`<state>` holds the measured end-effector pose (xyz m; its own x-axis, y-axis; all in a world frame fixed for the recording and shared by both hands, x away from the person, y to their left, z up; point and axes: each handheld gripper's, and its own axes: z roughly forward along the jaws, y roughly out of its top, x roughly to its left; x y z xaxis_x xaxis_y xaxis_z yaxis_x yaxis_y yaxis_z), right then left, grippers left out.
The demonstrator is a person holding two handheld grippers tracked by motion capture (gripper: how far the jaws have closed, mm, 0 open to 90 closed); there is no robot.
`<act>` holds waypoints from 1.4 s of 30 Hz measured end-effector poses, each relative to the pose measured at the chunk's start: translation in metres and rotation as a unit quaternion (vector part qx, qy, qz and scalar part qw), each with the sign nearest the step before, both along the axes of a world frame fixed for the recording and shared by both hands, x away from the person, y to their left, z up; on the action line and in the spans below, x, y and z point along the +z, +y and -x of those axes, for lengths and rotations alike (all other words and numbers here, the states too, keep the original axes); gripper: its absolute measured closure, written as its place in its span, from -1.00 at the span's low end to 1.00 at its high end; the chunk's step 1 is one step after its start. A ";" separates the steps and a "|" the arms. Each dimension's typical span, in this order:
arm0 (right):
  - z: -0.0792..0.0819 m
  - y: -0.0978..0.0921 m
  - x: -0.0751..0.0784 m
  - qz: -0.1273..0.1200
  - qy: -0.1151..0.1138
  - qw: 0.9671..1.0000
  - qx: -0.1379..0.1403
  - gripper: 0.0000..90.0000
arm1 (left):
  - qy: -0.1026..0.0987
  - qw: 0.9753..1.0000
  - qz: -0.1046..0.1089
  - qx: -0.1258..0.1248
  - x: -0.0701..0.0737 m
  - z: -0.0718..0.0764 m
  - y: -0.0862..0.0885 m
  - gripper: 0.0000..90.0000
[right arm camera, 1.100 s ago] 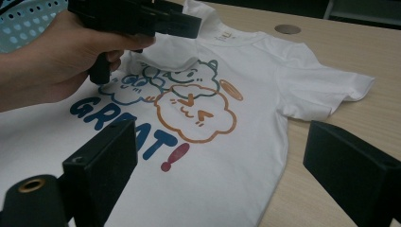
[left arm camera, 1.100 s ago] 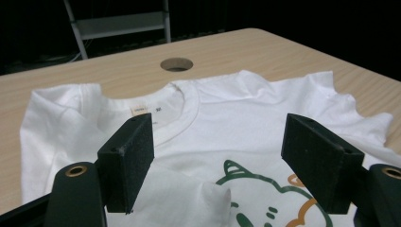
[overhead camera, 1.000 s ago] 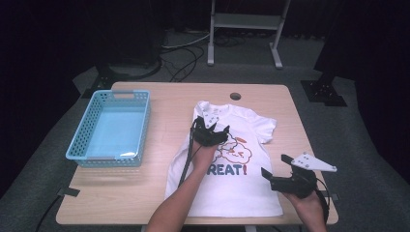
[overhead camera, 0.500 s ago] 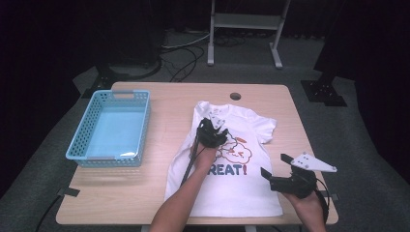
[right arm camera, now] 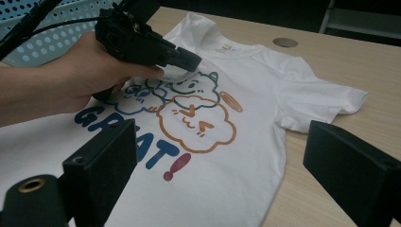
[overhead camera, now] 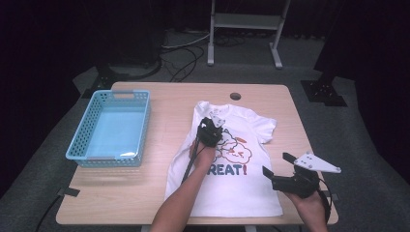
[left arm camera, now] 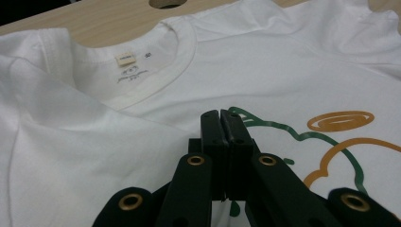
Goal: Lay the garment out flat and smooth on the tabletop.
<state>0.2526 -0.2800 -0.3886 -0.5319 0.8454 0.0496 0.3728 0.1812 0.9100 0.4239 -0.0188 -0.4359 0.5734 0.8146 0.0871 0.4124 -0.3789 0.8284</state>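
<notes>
A white T-shirt (overhead camera: 241, 193) with a cartoon print and the word GREAT! lies flat on the wooden table (overhead camera: 169, 96), collar toward the far edge. My left gripper (overhead camera: 211, 126) hovers over the chest print just below the collar. Its jaws are pressed together (left arm camera: 221, 118) with no cloth between them. From the right gripper view the left gripper (right arm camera: 189, 60) points toward the collar of the shirt (right arm camera: 283, 80). My right gripper (overhead camera: 276, 163) stands open (right arm camera: 222, 156) at the shirt's lower right side, with nothing between its jaws.
A light blue plastic basket (overhead camera: 77, 145) sits at the table's left. A round cable hole (overhead camera: 235, 96) lies near the far edge, just beyond the collar (left arm camera: 142, 90). A metal stand (overhead camera: 244, 29) and cables (overhead camera: 183, 53) are on the floor behind the table.
My left gripper has shifted slightly right and forward over the shirt's chest. The right gripper has stayed where it was, open.
</notes>
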 end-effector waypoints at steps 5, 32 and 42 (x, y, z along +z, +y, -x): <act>0.000 0.000 0.001 0.001 -0.001 1.000 -0.001 -0.77 | -0.012 1.000 0.007 0.000 0.007 0.002 0.003 0.99; -0.006 0.022 -0.001 0.022 -0.001 1.000 0.003 -0.77 | -0.070 0.995 0.058 0.045 0.058 0.005 0.075 0.98; -0.009 0.030 0.005 0.029 -0.006 1.000 0.005 -0.77 | -0.084 0.992 0.065 0.067 0.071 0.000 0.102 0.98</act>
